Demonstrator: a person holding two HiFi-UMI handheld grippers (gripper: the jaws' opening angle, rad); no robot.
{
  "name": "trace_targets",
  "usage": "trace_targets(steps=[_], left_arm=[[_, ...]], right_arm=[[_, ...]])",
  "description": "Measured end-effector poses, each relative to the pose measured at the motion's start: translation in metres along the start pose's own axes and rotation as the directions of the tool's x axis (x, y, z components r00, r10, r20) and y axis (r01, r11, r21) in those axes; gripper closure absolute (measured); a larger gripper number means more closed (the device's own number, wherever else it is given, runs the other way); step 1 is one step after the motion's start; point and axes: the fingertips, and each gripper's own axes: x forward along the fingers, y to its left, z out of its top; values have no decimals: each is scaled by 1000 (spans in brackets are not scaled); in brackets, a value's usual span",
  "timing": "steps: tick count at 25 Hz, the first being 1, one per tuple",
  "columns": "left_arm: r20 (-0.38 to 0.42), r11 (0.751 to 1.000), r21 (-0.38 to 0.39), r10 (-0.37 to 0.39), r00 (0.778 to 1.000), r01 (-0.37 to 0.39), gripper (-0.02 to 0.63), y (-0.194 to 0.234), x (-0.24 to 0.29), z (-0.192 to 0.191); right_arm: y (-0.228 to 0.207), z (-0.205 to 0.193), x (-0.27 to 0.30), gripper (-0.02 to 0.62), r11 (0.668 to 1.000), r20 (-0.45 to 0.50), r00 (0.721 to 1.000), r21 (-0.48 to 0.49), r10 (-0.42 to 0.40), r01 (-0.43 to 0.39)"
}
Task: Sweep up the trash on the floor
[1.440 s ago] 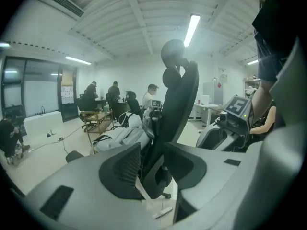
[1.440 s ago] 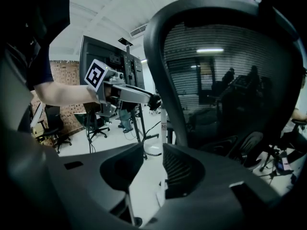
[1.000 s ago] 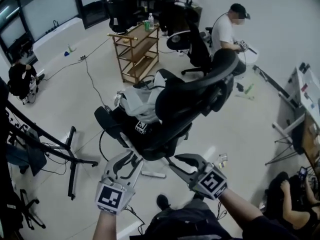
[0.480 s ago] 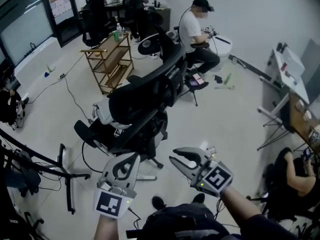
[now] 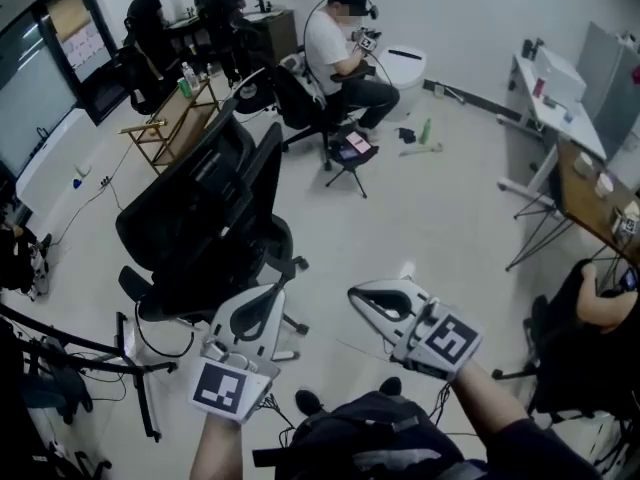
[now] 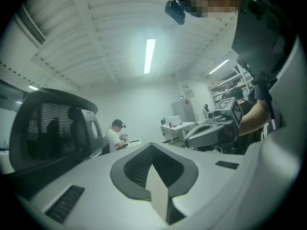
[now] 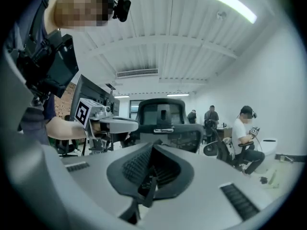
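Tongs both pressed together, nothing btwn either pair: L tongs tight shut, R tongs only just closing up, empty too. Both are held out about level, side by side but apart, on the near side of the black office chair. Trash, a green bottle & a few small bits, lies on the floor well beyond the chair & to its right, nr a seated person. One small pale scrap sits right of the chair, just past the R tongs.
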Motion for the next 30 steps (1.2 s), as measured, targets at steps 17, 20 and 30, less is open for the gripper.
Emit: trace_targets(steps=[17,20,30], left_arm=[[-56,979,68,-186,981,190,606,-163,208,47],[-56,966,80,-243,968,247,606,-183,232,59],[-10,905,47,-422,906,422,606,-207,297,52]], right_arm=[[-166,-9,-211,581,980,35,980,47,-196,194],[-183,-10,-236,581,969,28,971,69,-238,235],[-206,-22,-264,580,931,-35,931,33,-364,365]])
